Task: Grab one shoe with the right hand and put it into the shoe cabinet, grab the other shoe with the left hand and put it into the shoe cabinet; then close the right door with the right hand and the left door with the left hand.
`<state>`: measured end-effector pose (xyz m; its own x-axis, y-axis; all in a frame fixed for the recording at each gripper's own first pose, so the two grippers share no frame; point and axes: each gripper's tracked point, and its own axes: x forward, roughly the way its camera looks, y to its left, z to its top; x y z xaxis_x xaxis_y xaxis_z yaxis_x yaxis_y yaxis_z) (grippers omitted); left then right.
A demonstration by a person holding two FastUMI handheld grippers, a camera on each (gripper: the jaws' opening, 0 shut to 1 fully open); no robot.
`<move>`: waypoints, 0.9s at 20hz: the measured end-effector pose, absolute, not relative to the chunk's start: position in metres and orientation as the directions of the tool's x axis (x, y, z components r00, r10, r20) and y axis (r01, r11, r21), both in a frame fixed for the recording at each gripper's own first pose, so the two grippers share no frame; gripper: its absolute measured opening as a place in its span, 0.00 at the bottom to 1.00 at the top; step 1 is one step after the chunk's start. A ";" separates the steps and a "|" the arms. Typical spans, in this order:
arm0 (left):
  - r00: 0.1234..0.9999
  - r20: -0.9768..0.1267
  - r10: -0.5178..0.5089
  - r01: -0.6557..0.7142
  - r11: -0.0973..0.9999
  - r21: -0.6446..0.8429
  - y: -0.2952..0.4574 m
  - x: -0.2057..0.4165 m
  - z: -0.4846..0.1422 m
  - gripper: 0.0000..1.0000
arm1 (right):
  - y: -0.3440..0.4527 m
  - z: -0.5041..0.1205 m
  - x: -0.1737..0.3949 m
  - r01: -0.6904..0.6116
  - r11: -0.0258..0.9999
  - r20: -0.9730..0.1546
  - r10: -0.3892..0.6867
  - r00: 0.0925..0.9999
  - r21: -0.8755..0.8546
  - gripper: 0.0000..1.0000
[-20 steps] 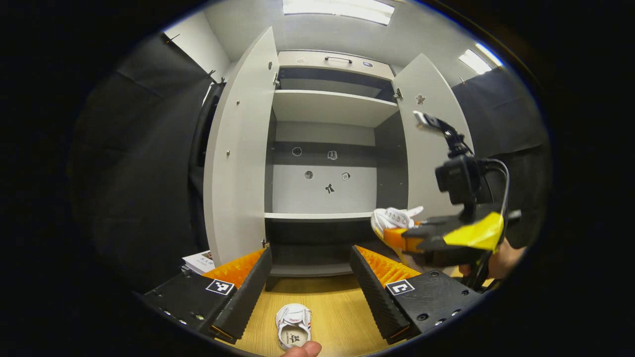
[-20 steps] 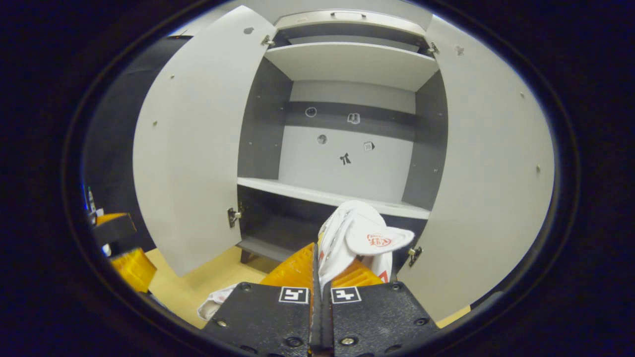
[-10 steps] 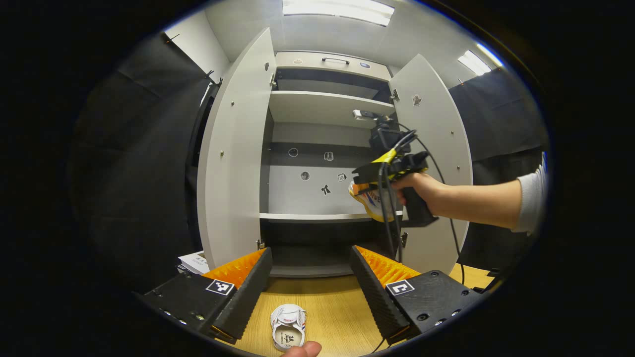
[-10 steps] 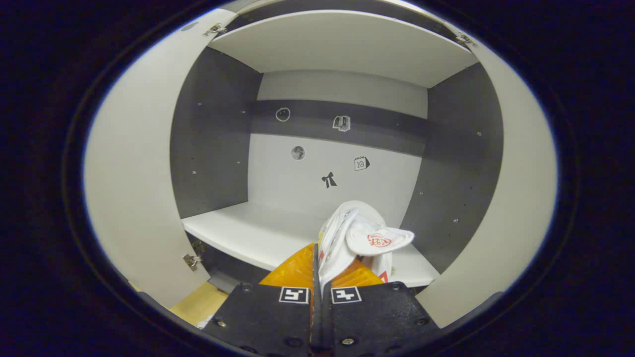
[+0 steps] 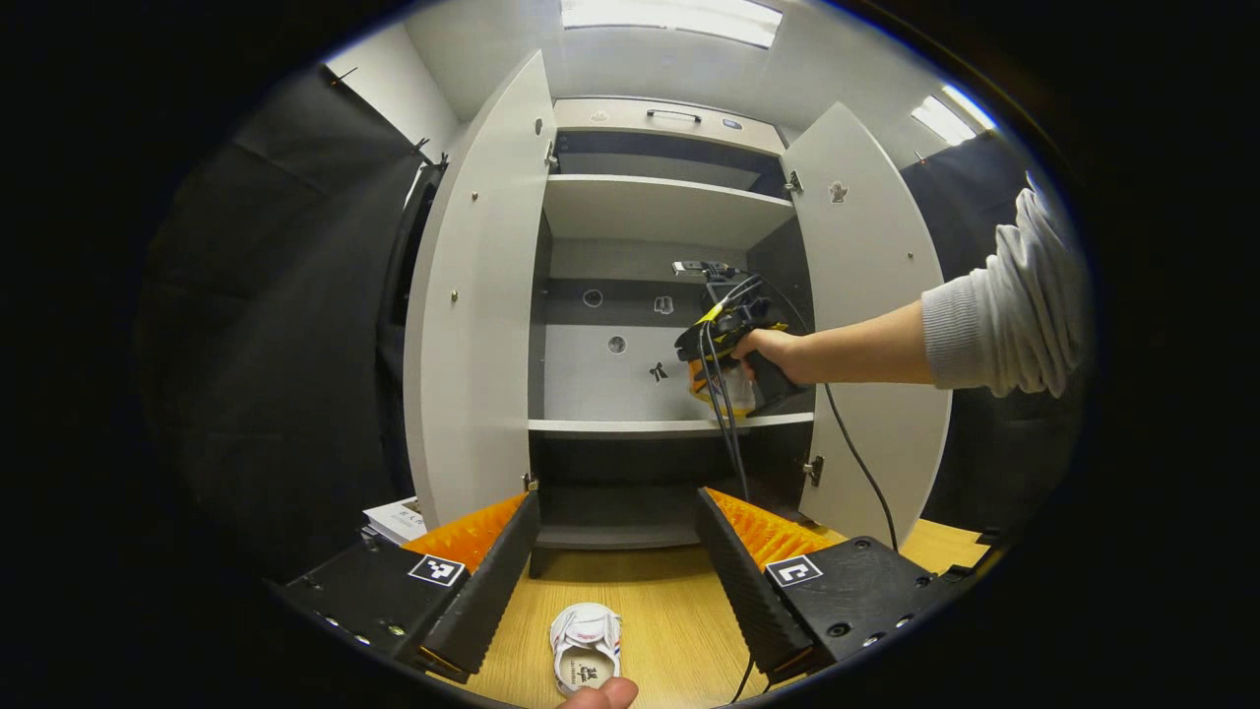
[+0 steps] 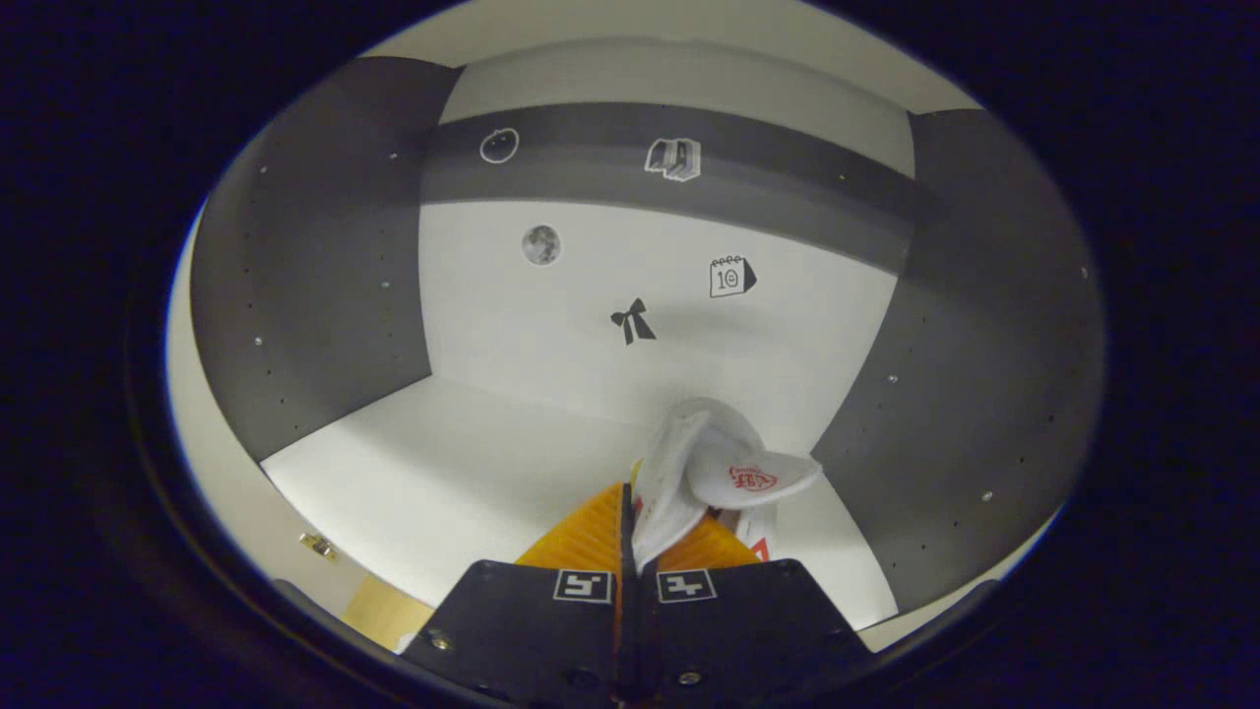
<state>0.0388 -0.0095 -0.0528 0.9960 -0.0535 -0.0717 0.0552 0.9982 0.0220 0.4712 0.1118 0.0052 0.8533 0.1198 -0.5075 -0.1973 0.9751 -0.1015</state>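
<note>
**Right shoe going onto the middle shelf, left shoe waiting on the worktop**

We are holding the right tongs [image 6: 630,551] pinched tight on a small white shoe [image 6: 709,463], low in the centre of the right gripper view, just above the white shelf [image 6: 463,473] inside the shoe cabinet [image 5: 472,295]. The upper is folding between the fingers, so we are judging it soft, light and easily crushed; a grip on the collar or heel rim seems enough. In the left gripper view, the right tongs [image 5: 724,369] are sitting right of centre, deep in the cabinet. The left tongs [image 5: 615,551] are standing wide apart and empty above the second shoe [image 5: 586,660], lying on the wooden worktop [image 5: 669,611] at the bottom of the frame. We are expecting it to handle alike: take it across the heel opening.
</note>
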 end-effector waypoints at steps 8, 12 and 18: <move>0.996 -0.091 -0.025 0.028 0.999 0.038 0.002 0.041 -0.059 0.95 | 0.114 -0.024 0.489 -0.196 0.972 -0.643 0.071 0.763 -0.126 0.06; 0.996 -0.090 -0.014 0.018 0.999 0.039 0.004 0.042 -0.059 0.95 | 0.111 -0.022 0.486 -0.181 0.969 -0.647 0.032 0.762 -0.166 0.16; 0.997 -0.066 -0.031 0.033 0.999 0.037 -0.001 0.045 -0.054 0.95 | 0.105 0.024 0.442 -0.178 0.978 -0.545 0.092 0.833 -0.108 0.35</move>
